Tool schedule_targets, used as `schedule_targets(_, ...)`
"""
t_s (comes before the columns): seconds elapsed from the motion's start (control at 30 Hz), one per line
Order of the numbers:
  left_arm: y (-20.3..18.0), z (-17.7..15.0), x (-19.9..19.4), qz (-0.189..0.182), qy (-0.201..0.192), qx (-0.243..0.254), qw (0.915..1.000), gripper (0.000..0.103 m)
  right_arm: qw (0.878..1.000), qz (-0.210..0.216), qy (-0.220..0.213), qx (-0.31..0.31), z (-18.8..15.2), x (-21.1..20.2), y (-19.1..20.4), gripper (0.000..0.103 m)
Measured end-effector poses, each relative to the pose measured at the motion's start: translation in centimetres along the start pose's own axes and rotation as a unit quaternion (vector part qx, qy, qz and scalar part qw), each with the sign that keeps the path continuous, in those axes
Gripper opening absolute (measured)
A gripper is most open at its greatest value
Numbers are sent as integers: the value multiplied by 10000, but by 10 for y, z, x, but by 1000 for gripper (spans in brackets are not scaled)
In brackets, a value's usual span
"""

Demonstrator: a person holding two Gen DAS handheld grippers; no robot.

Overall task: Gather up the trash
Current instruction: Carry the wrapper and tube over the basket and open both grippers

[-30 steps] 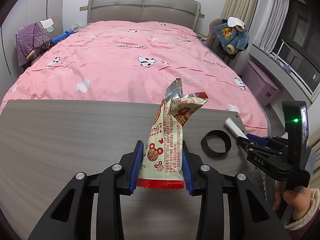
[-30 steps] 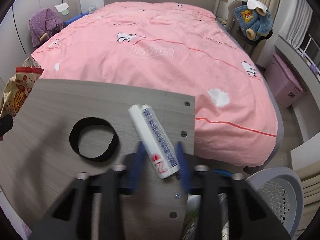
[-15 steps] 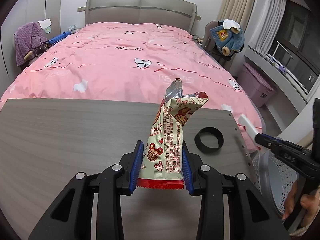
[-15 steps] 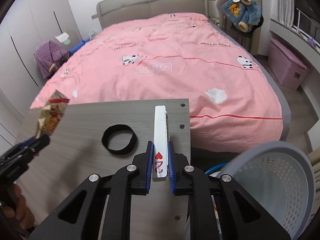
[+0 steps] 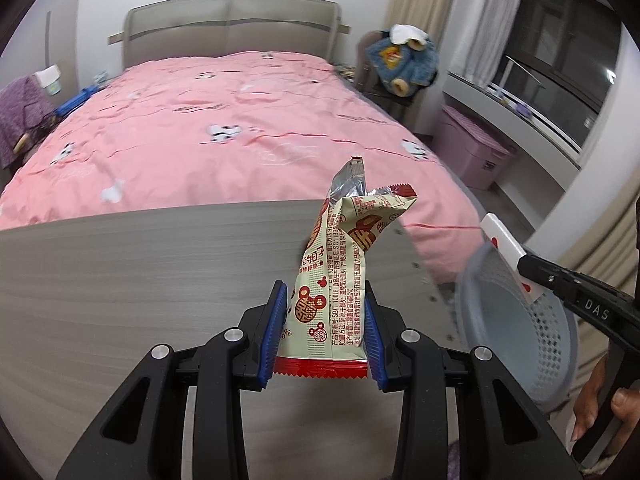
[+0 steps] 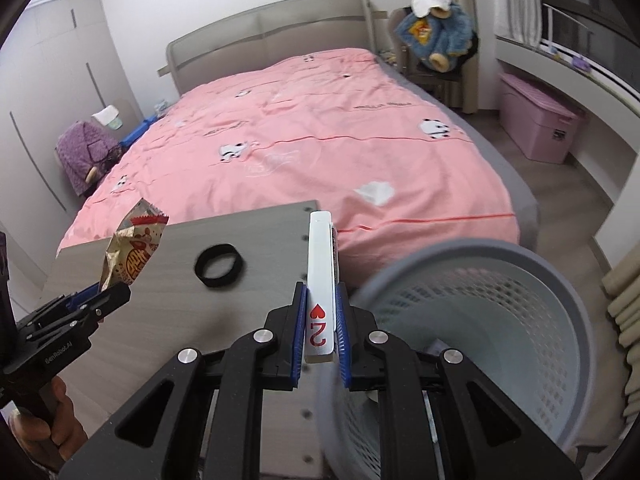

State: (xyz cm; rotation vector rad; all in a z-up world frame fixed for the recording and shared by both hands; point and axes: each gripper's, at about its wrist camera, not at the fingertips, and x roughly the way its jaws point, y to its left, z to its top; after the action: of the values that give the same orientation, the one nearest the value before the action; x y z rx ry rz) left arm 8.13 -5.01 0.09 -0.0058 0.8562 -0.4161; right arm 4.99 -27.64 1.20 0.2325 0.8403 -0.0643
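Observation:
My left gripper (image 5: 326, 330) is shut on a cream and red snack wrapper (image 5: 340, 280) and holds it upright above the grey table (image 5: 140, 272). The wrapper also shows at the left of the right wrist view (image 6: 132, 246). My right gripper (image 6: 320, 322) is shut on a white playing-card box (image 6: 320, 276) marked with a red heart and a 2. It holds the box near the left rim of the grey perforated waste basket (image 6: 480, 320). In the left wrist view the box (image 5: 506, 252) is over the basket (image 5: 516, 324).
A black band ring (image 6: 219, 266) lies on the table near its far right corner. A pink bed (image 5: 220, 128) stands behind the table. A pink storage bin (image 6: 538, 122) and a chair with a blue plush jacket (image 6: 436, 40) are at the right.
My right gripper has carried the card box right, off the table edge, to the basket. My left gripper has swung right with the wrapper, bringing the basket into its view.

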Motion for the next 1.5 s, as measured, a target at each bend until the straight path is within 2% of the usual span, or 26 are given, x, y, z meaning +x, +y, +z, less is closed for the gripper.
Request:
schedule_targets(0.23,-63,-5,5,-345,140,594,9975,35,9990,-236,-75,359,-23,-25,-44,14)
schedule_targets(0.63,-161,-20,28,-718,452,1458,9857,35,9946,-612,-116,825,-51,-45,-105,15)
schedule_targets(0.97,-198,-27,51,-809,699,1838,9771,35,9912,-672,-74,1134,-66,-45,-134,15)
schedule_targets(1.3,-221,-32,67,-746,825,2158,9701,36,9895,-653,64,1287,-73,-34,-145,15)
schedule_targets(1.5,-226,-29,66,-718,786,2183,9701,37,9892,-669,17,1304,-73,-36,-146,17)
